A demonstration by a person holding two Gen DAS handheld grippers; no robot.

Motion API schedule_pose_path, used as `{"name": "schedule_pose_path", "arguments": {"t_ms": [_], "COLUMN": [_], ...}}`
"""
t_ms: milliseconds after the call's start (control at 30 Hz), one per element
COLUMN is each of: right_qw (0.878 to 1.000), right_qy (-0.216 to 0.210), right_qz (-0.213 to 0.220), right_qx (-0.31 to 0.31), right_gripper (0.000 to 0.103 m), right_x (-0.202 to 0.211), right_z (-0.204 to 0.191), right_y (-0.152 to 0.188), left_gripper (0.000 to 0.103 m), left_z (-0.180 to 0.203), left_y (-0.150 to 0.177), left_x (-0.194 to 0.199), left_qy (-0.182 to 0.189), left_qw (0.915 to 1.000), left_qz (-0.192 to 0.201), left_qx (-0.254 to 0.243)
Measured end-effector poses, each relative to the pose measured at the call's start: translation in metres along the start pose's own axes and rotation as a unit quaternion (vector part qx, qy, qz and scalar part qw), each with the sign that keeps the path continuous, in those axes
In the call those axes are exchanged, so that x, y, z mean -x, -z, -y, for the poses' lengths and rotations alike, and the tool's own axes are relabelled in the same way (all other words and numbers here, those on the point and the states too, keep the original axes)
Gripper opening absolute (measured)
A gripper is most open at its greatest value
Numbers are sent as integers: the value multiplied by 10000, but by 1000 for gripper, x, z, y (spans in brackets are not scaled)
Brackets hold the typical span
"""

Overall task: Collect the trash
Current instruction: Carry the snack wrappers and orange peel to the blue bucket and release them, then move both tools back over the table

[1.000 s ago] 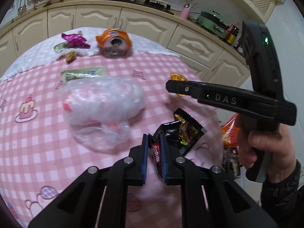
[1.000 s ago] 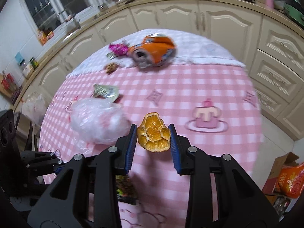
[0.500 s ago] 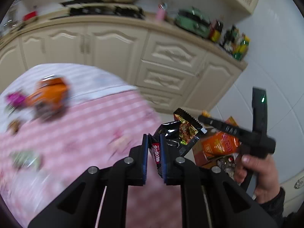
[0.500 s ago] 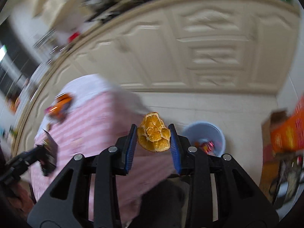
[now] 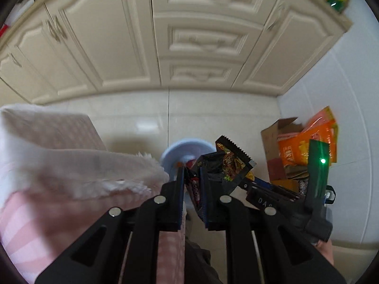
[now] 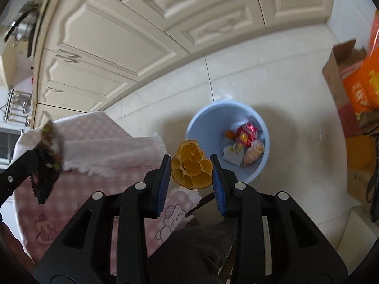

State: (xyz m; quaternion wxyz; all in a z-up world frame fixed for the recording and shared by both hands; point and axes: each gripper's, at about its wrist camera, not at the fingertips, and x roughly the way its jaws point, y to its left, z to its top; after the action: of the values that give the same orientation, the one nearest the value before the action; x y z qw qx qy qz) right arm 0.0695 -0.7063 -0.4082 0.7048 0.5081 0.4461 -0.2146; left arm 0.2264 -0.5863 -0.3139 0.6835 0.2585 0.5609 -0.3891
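My left gripper (image 5: 191, 172) is shut on a black snack wrapper (image 5: 227, 163) with a serrated edge, held above the floor just past the table's corner. Behind the wrapper, the light blue bin (image 5: 175, 152) shows only part of its rim. In the right wrist view, my right gripper (image 6: 191, 165) is shut on an orange peel (image 6: 191, 168) and hangs near the bin (image 6: 206, 116), which stands on the floor with wrappers and peel inside. The left gripper and its wrapper (image 6: 51, 142) appear at the left edge of that view.
A table with a pink checked cloth (image 6: 99, 142) fills the lower left. Cream cabinet doors (image 5: 189, 35) stand behind the bin. A cardboard box with orange packets (image 5: 305, 146) sits on the floor by the white wall at the right.
Both grippers have swung off the table toward the floor, each still shut on its load. The table's litter has left view; the blue bin and the cabinets now fill both views.
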Motion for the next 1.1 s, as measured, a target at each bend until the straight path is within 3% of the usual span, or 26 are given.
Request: {"name": "schedule_pose_path", "arguments": {"t_ms": [33,100,133,167,267,367,433,800,1100], "right_qw": [10000,9998,9996,9995,9990,9989,9986,9955,9839], "right_qy": [-12,-54,-73,-80,-18,21,42,-34,-224], "right_qz": [-15,-27,20,70,188,248,344,932,1714], "right_qx": [-63,-199,-260,-304,-415,-389,-406,-152,451], "right_gripper": [35,58,77,88,97,97,97,97,97], "right_x": [-4,-9,-10,-10,-6,-2,4,68,153], "right_z": [2,7,9,11,17,17,17,-16,-81], "right_y": [0,-1,-2,-2,0,4,7,25,49], "left_gripper": [15,20,34,53,83,93,98,99,99], "left_z": [0,2,1,1,0,2,4,6,-15], "left_y": [-3,-9,-12,-13,-16,-14,-12,26,83], "left_x": [-6,-19,-23,-25,-19,-7,3,71,166], "left_qy": [-19,-84,-128,-136,-134,-190,-162,-18,109], "left_qw": [9999,9996,9994,9994,9994,9996,9994,9957,9822], "left_qz": [-101,-274,-311,-294,-152,33,214,920,1868], "left_qx": [19,29,75,147,283,219,224,143,141]}}
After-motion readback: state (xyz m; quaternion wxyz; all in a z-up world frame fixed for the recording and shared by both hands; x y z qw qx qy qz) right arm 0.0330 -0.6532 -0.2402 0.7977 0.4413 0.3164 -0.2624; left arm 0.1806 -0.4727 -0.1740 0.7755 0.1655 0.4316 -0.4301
